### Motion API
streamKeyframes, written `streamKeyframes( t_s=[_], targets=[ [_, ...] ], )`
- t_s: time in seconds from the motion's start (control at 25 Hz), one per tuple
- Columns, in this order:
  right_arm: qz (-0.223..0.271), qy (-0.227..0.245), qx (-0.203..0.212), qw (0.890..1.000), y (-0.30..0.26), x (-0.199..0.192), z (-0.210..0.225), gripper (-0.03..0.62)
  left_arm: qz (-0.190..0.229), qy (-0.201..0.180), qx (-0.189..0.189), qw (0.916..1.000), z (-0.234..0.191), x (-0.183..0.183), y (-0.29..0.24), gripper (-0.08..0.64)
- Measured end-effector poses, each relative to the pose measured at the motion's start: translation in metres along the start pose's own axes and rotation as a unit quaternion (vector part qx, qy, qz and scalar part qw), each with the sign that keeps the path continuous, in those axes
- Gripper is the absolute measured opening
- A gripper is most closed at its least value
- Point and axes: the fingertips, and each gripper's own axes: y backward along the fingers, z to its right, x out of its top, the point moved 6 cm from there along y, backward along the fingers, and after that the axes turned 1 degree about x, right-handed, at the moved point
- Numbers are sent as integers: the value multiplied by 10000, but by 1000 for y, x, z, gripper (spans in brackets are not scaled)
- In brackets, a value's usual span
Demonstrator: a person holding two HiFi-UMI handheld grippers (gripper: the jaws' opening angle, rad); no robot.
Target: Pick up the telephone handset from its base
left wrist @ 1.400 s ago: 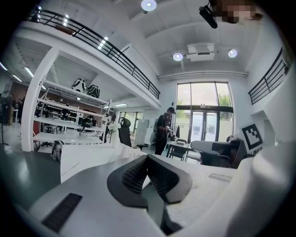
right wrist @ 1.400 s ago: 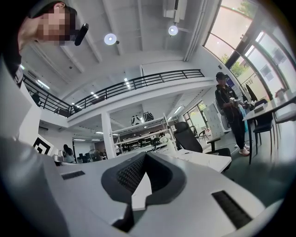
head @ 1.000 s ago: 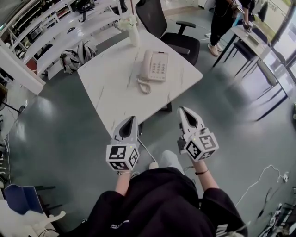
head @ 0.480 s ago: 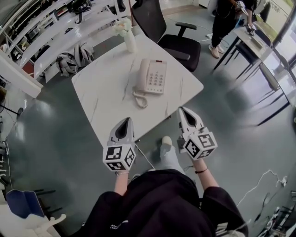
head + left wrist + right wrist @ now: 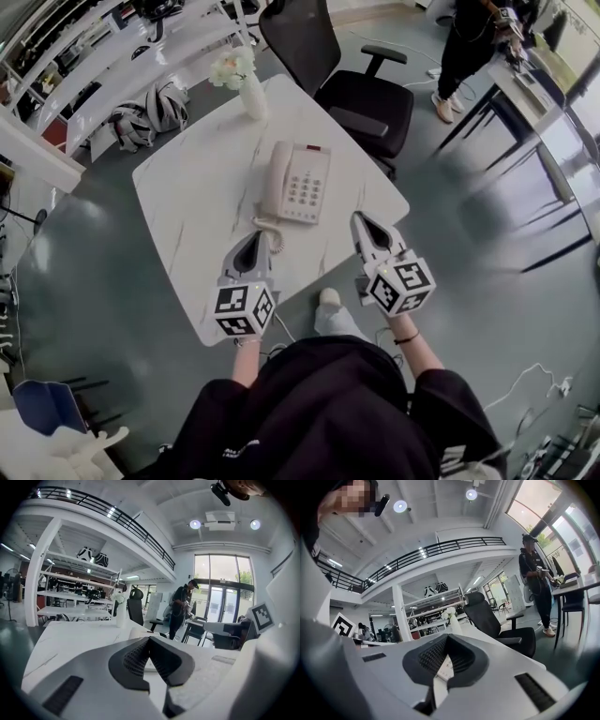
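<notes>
White handset (image 5: 274, 178) lies cradled on the left side of the phone base (image 5: 307, 187), long axis running away from the person, just beyond the left gripper (image 5: 251, 248), farther from the right gripper (image 5: 362, 225); both clenched empty.

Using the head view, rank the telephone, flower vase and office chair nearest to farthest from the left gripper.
1. Telephone, on the table, just ahead of the left gripper.
2. Flower vase, at the table's far edge.
3. Office chair, beyond the table, rightward.
</notes>
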Motion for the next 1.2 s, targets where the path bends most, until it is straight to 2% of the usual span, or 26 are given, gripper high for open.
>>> streamKeyframes(
  t_s=[0.16, 0.36, 0.72, 0.96, 1.08, 1.2],
  targets=[
    [-238, -121, 252, 9993, -28, 0, 21, -9, -121, 89, 198, 9997, 1, -3, -32, -2],
    [-351, -217, 376, 9984, -56, 2, 41, -9, -255, 138, 443, 9986, -3, -3, -54, -2],
    [-579, -430, 129, 9973, -87, -8, 52, -9, -634, 207, 520, 9964, -26, 0, -80, 0],
    [-652, -509, -17, 9966, -101, -10, 62, -9, -1208, 281, 497, 9910, -44, 3, -115, 2],
    [-676, -499, -91, 9964, -112, -15, 69, -9, -1439, 238, 427, 9884, -52, 1, -140, 83],
    [-803, -393, -150, 9959, -119, -24, 72, -9, -1537, 90, 327, 9875, -55, -1, -157, 126]
  ],
)
